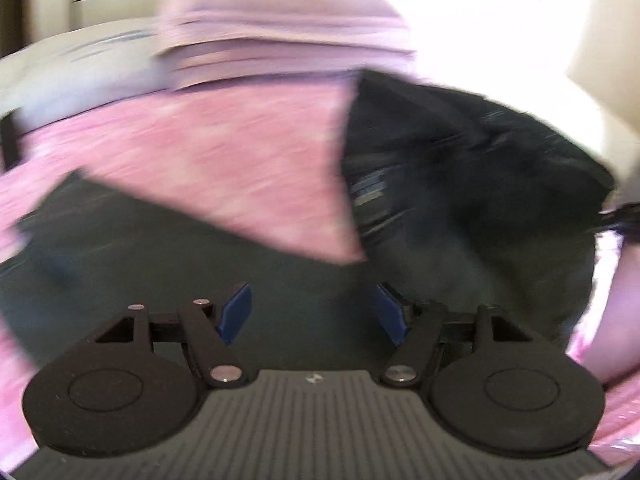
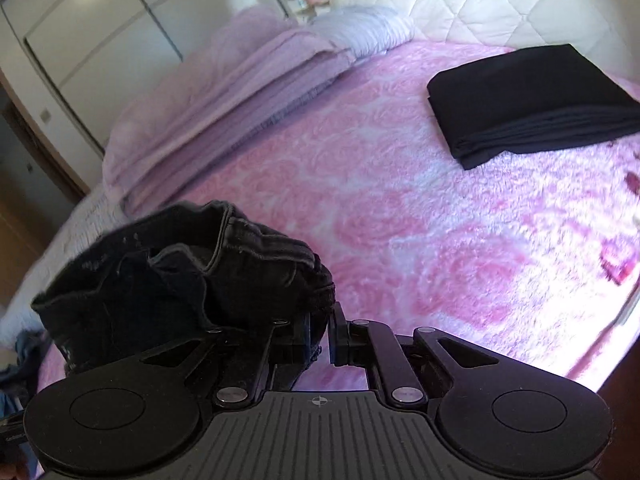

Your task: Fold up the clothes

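Observation:
A dark denim garment point(image 2: 188, 276) hangs bunched from my right gripper point(image 2: 322, 344), whose jaws are shut on its seamed edge above the pink bedspread point(image 2: 400, 208). In the blurred left wrist view the same dark garment point(image 1: 460, 184) lies spread over the pink bedspread point(image 1: 224, 160), dark grey below and black at the right. My left gripper point(image 1: 314, 314) hovers just over the grey part, jaws open, blue pads point(image 1: 236, 312) apart with nothing pinched between them.
A folded black garment point(image 2: 528, 100) lies at the far right of the bed. A folded lilac blanket point(image 2: 240, 92) runs along the bed's far left, seen too as a stack point(image 1: 280, 32). White wardrobe doors point(image 2: 92, 40) and a cream quilted headboard point(image 2: 480, 0) stand beyond.

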The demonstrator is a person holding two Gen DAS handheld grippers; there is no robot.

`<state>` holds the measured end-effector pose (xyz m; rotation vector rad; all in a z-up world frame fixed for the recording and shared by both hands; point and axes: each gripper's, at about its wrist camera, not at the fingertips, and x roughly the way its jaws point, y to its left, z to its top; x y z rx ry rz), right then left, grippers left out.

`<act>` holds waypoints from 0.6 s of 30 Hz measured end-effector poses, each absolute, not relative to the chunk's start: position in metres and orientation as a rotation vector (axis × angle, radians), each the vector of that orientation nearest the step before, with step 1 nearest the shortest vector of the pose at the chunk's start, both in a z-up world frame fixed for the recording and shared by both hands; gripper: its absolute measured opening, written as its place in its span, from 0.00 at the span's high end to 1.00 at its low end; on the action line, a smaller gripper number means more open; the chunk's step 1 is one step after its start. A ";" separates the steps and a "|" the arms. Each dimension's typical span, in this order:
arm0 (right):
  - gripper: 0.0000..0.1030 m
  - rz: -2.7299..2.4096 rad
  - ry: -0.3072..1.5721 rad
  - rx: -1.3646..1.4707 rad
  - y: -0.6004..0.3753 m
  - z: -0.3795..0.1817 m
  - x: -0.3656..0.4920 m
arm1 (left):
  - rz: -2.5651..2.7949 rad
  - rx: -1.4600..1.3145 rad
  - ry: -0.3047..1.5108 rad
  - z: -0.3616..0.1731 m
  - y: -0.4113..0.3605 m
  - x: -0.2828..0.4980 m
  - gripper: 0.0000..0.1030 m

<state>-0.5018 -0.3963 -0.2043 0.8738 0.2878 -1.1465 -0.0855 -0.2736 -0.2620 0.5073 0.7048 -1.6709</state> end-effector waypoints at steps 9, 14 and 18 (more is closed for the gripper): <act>0.94 -1.120 0.045 0.805 -0.362 -0.256 -0.519 | -1.773 0.605 0.482 -0.287 -0.325 -0.119 0.74; 0.94 -1.091 -0.031 0.766 -0.337 -0.273 -0.526 | -1.791 0.606 0.367 -0.278 -0.309 -0.129 0.84; 0.94 -1.072 -0.070 0.809 -0.311 -0.266 -0.527 | -1.774 0.581 0.372 -0.263 -0.300 -0.143 0.90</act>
